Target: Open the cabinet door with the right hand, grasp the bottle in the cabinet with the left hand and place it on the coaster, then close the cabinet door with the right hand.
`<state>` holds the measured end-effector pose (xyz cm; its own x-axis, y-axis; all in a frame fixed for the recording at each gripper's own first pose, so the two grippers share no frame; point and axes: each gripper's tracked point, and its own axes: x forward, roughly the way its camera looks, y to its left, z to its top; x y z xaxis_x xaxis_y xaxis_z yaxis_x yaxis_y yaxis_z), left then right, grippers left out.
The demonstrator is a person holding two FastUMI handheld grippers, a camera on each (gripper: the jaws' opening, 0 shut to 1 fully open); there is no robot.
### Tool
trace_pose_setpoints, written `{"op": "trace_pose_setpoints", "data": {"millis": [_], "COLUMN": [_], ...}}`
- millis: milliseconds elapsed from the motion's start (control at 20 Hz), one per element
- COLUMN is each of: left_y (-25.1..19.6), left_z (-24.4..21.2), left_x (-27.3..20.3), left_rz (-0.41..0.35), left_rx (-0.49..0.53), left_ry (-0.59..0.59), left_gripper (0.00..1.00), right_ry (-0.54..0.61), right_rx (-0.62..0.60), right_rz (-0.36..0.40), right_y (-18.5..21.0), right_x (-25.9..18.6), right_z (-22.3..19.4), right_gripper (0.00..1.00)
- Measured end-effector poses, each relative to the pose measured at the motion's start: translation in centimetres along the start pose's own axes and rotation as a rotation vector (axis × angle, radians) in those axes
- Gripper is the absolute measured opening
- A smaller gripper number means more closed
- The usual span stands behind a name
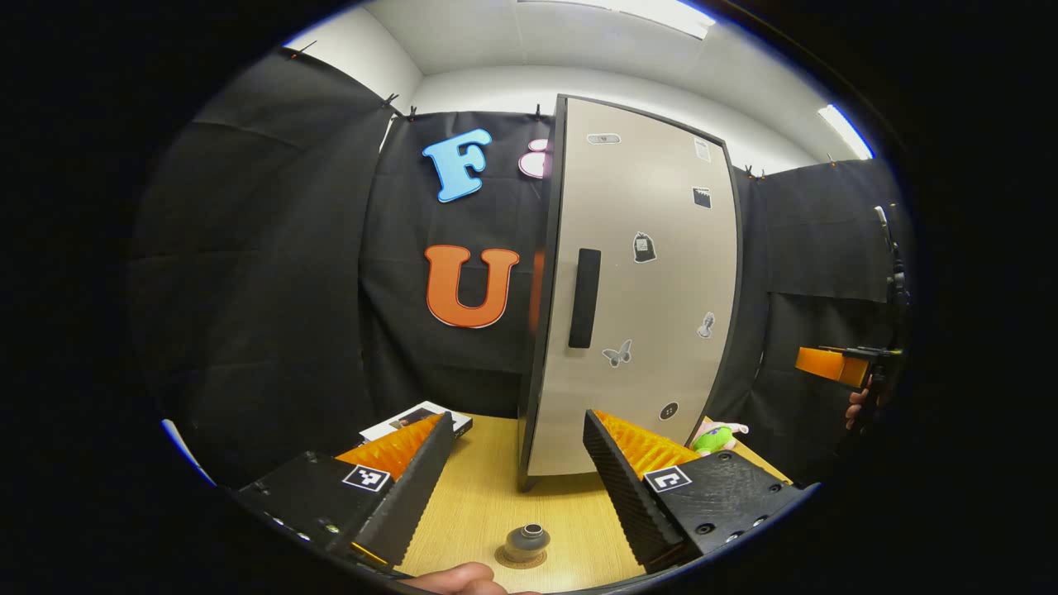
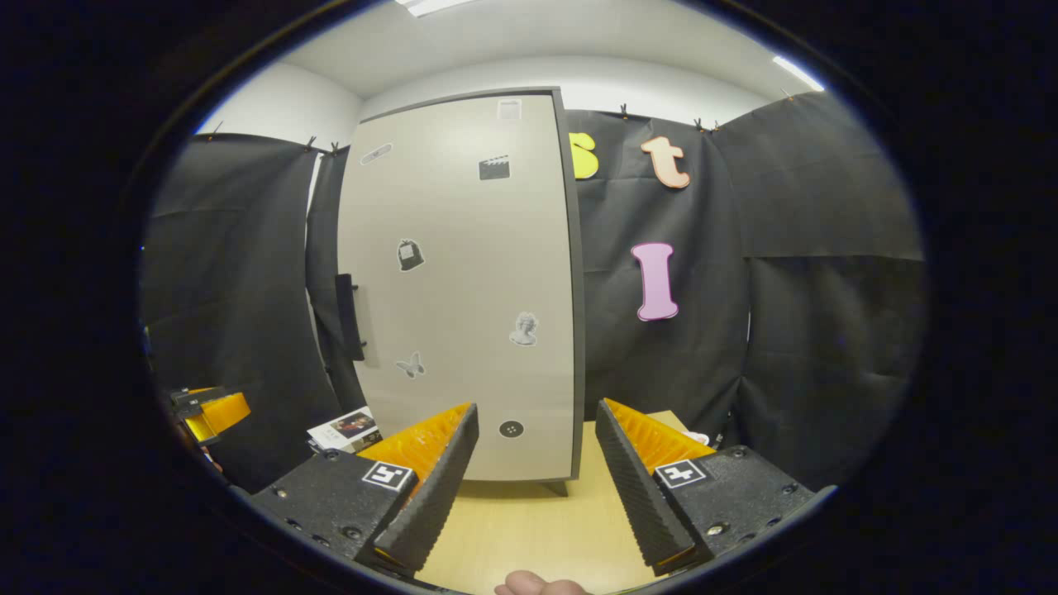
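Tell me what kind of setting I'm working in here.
Likely a staged recording booth, not a real home: black cloth walls hang clipped around a light wooden tabletop, where a tall grey sticker-covered cabinet stands with its door shut.

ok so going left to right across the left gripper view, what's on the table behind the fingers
booklet → cabinet door, closed, with its dark handle → green plush toy at the door's lower right. Farther right, off the table, the right gripper.
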<state>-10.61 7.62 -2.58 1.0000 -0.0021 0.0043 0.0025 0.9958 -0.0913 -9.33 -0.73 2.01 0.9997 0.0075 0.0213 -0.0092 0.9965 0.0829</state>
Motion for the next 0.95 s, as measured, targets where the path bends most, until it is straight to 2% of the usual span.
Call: {"op": "trace_pose_setpoints", "data": {"millis": [350, 400, 450, 600, 950], "left_y": [1.0, 1.1, 1.3, 1.6, -1.1], "left_z": [0.5, 0.5, 0.2, -0.1, 0.5], "left_x": [0.0, 0.2, 0.4, 0.8, 1.1], "left_rz": [-0.061, -0.068, -0.073, -0.075, -0.107], "left_rx": [-0.018, -0.021, -0.024, -0.031, -0.021], "left_ry": [-0.021, -0.025, -0.021, -0.019, -0.036], "left_gripper": [0.95, 1.00, 0.95, 0.96, 0.95], "right_ry": [-0.014, -0.015, -0.009, -0.006, -0.023], "right_rx": [-0.001, 0.002, 0.007, 0.005, -0.009], "right_rz": [-0.051, -0.059, -0.064, -0.061, -0.059], "right_y": [1.9, 2.0, 2.2, 2.8, 1.5], "right_x": [-0.5, -0.5, -0.6, -1.4, -1.1], "right_z": [-0.4, -0.6, -0.8, -1.0, -0.8], "right_gripper": [0.92, 0.92, 0.92, 0.92, 0.92]}}
